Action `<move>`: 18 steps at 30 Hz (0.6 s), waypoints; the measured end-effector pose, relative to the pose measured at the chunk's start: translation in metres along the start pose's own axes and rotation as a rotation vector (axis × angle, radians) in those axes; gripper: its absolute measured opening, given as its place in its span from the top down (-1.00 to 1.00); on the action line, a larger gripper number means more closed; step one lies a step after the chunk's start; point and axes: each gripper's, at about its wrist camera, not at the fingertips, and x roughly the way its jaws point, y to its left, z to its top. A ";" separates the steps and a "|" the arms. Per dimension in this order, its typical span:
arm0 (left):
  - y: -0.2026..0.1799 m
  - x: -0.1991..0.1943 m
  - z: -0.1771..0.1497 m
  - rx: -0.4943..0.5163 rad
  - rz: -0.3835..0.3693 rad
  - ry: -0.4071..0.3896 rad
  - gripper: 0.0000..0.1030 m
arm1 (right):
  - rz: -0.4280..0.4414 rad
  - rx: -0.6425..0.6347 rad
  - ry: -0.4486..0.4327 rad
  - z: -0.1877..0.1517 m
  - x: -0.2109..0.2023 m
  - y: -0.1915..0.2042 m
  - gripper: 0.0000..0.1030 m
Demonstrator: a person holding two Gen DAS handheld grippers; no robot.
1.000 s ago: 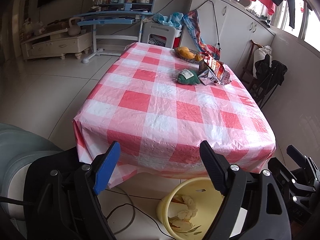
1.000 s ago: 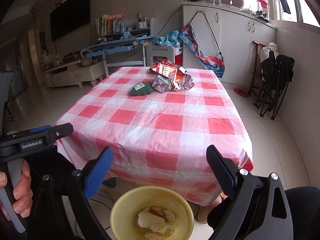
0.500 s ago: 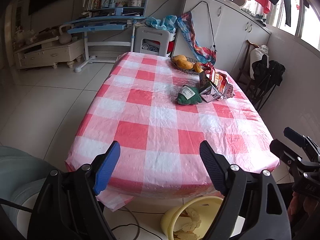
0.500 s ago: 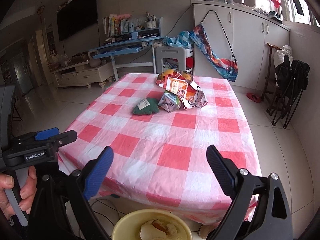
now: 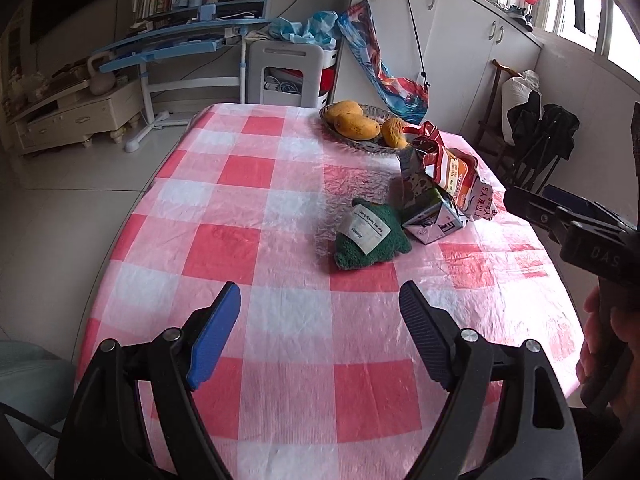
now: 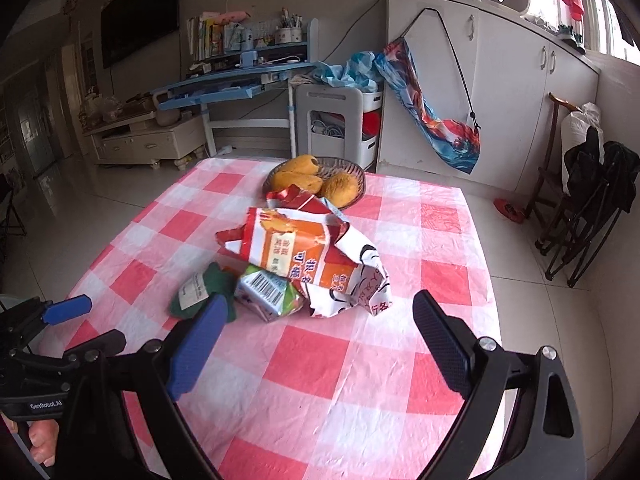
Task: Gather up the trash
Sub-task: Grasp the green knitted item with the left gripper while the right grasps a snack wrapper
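Observation:
On the red-and-white checked table (image 5: 256, 216) lie a green scrubbing cloth with a white label (image 5: 368, 236), a crumpled carton (image 5: 430, 216) and a crumpled red and orange snack bag (image 5: 456, 168). They also show in the right wrist view: cloth (image 6: 196, 292), carton (image 6: 268, 294), bag (image 6: 312, 256). My left gripper (image 5: 320, 320) is open and empty, over the table short of the cloth. My right gripper (image 6: 316, 340) is open and empty, just short of the carton and bag.
A basket of mangoes (image 5: 360, 124) stands behind the trash at the table's far side. Folded black chairs (image 6: 588, 204) stand right of the table. A white stool (image 6: 340, 120), blue desk (image 6: 236, 84) and white cabinets (image 6: 500, 92) line the far wall.
Both grippers have moved up and forward from the yellow bin at the table's near edge to over the table. The trash is now much closer. The bin has dropped out of view.

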 end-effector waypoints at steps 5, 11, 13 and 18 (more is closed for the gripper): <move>-0.013 0.036 0.021 0.022 0.007 0.019 -0.52 | 0.049 0.116 0.009 0.017 0.027 -0.029 -0.68; -0.020 0.070 0.040 0.027 0.009 0.049 -0.52 | 0.106 0.125 0.073 0.022 0.064 -0.034 -0.33; -0.020 0.079 0.043 0.026 0.005 0.065 -0.52 | 0.150 0.162 0.090 0.022 0.072 -0.038 0.26; -0.017 0.086 0.043 0.025 -0.009 0.088 0.22 | 0.148 0.159 0.106 0.021 0.065 -0.042 0.92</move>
